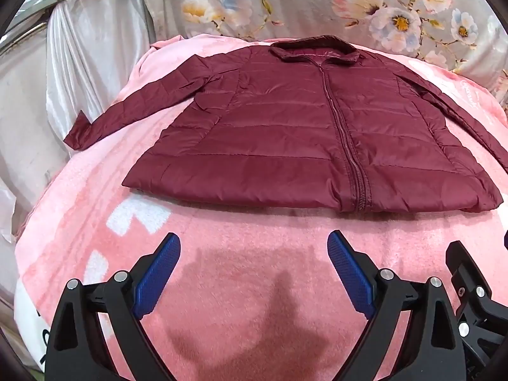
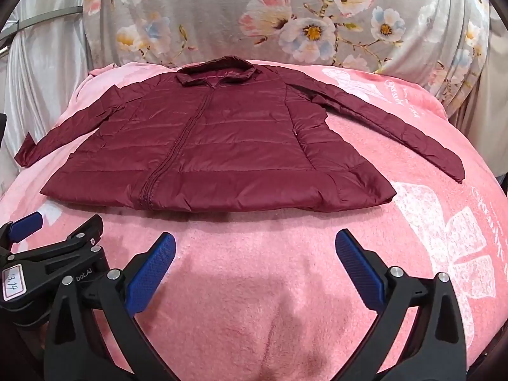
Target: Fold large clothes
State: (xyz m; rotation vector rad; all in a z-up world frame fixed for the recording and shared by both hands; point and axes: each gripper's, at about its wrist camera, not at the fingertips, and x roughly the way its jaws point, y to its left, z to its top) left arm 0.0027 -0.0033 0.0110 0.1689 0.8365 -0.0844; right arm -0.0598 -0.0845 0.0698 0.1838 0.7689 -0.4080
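On the pink blanket lies one maroon puffer jacket, flat, front up and zipped. Its collar points toward the floral cloth beyond it, its hem toward the two grippers; its two sleeves spread sideways. Short of that hem hover the left gripper and right gripper, both spread wide, gripping nothing.

We can make out a handwritten "13.14" on a white sticker on the left claw, off to the left of our right claw. Next to it, "bot.AI" printed on black plastic. The pink blanket has cursive lettering, too blurry.
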